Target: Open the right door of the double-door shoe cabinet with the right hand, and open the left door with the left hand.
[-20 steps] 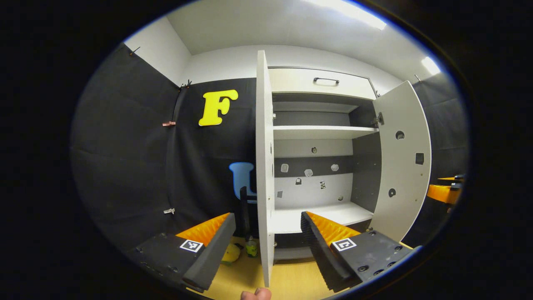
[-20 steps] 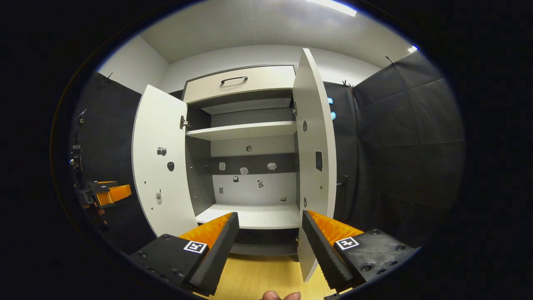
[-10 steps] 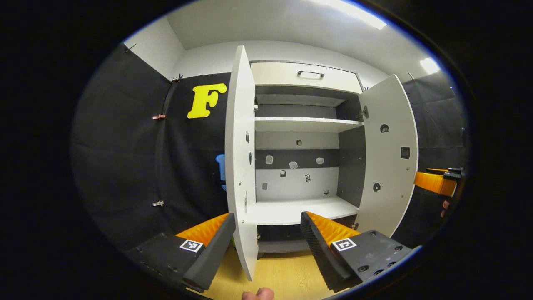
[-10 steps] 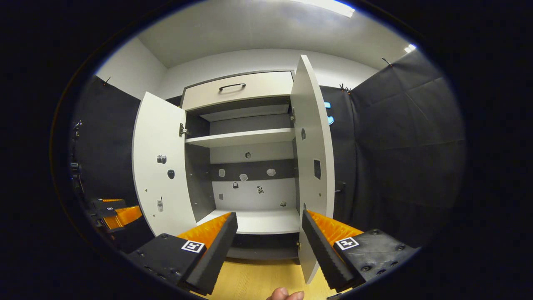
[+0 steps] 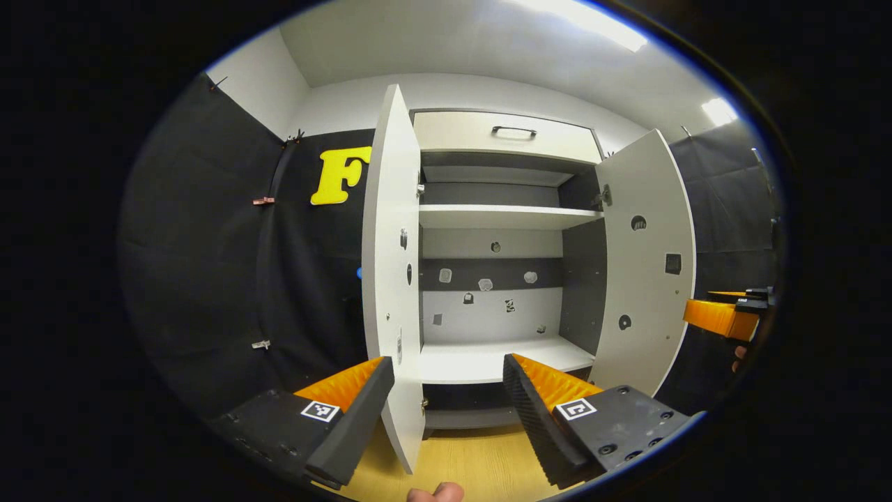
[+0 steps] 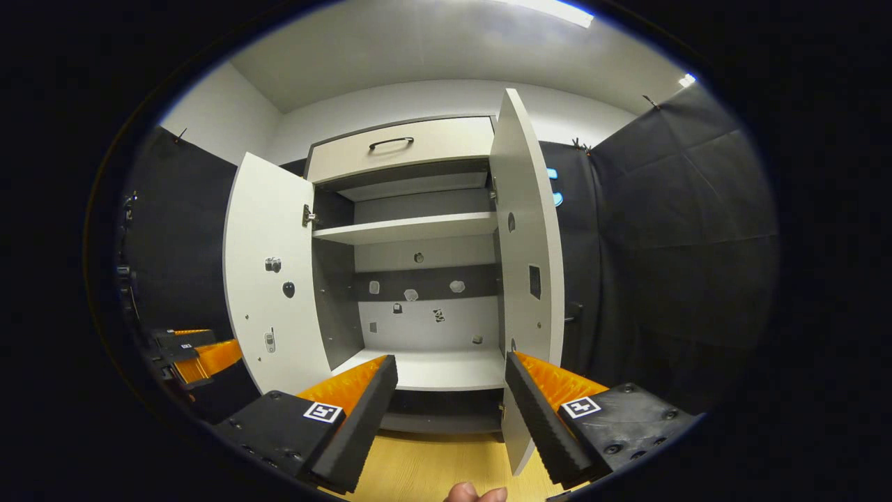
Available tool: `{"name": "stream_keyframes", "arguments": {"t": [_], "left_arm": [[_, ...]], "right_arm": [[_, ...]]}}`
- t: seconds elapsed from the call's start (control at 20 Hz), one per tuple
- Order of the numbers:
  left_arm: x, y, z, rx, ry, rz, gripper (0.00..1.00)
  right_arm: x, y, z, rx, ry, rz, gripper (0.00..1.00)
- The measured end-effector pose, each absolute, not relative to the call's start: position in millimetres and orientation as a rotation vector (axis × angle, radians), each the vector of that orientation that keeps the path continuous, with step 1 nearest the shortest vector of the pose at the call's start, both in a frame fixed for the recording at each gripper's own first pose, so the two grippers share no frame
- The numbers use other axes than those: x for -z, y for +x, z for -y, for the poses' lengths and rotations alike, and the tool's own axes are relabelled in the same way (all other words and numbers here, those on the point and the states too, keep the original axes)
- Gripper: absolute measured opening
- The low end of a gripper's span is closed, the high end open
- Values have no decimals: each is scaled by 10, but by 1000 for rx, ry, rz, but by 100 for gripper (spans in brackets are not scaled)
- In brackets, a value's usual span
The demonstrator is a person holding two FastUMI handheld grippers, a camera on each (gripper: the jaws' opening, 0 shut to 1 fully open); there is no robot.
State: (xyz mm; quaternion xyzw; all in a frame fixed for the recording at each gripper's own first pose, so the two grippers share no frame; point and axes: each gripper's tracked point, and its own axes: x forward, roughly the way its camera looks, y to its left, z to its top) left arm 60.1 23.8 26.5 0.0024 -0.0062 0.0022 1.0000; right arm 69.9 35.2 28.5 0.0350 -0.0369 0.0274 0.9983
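White laminate covers the shoe cabinet (image 5: 502,209), which stands against the booth's black cloth wall on a light wood floor (image 5: 467,460). Both doors stand open.

In the left gripper view, the left door (image 5: 390,265) is swung out toward the camera and seen nearly edge-on, its lower edge just beside the left gripper (image 5: 446,411). That gripper's fingers are spread wide and hold nothing. The right door (image 5: 644,265) is swung out at the far side of the opening. Beyond it, at the view's right edge, part of the right gripper (image 5: 725,315) is visible, clear of the door.

In the right gripper view, the right gripper (image 6: 449,411) has its fingers spread wide, empty, with the right door (image 6: 529,279) rising just above its right-hand finger. Contact between the two cannot be determined. The left door (image 6: 268,279) is open at the far side, and the left gripper (image 6: 198,352) sits low beside it.

Interior: an upper shelf (image 6: 408,226), a lower shelf (image 6: 432,368), and a back panel with small fittings too small to identify. A drawer (image 6: 401,148) with a dark handle sits closed above the opening.
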Motion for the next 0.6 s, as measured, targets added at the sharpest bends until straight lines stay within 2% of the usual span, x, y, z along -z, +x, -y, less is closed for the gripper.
{"name": "stream_keyframes", "arguments": {"t": [0.6], "left_arm": [[-358, 667, -201, 5, 27, 22, 96]], "right_arm": [[-309, 766, -313, -49, 64, 71, 98]]}}
